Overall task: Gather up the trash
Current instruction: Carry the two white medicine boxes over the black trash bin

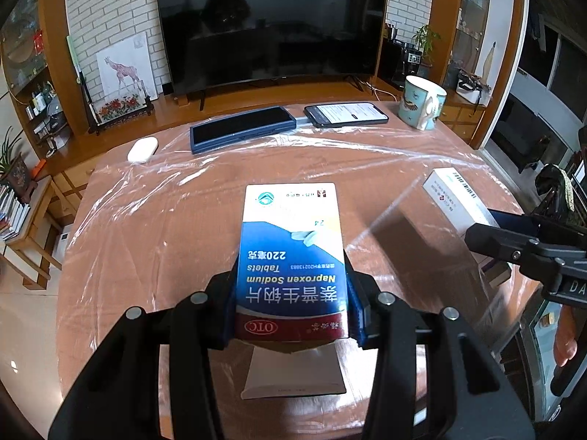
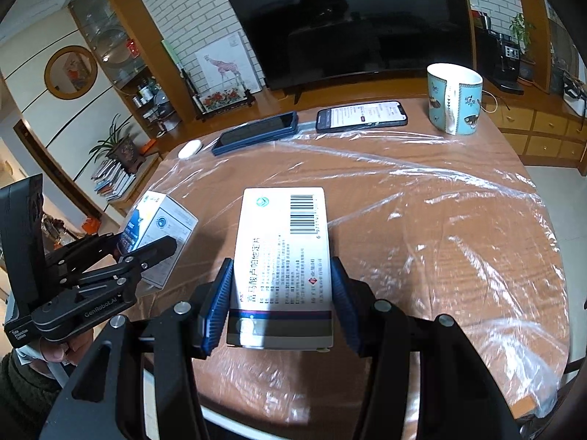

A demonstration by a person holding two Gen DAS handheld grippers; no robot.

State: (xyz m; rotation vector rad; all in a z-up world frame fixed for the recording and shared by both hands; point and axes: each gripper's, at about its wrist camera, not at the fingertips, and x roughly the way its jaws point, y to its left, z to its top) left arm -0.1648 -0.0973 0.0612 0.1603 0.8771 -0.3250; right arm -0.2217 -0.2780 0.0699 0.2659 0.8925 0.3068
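My left gripper [image 1: 291,293] is shut on a blue and white Naproxen Sodium tablet box [image 1: 291,253], held above the table; it also shows at the left of the right wrist view [image 2: 157,234]. My right gripper [image 2: 280,293] is shut on a white medicine box with a barcode [image 2: 282,256], held above the table; that box shows at the right of the left wrist view [image 1: 455,198]. A white paper packet [image 1: 293,374] lies on the table under the left gripper.
The brown table [image 2: 458,256] is covered with wrinkled clear plastic film. At its far edge lie a white case [image 1: 142,149], a dark blue phone [image 1: 242,128], a lit phone [image 1: 346,113] and a blue patterned mug [image 1: 422,102]. A TV stands behind.
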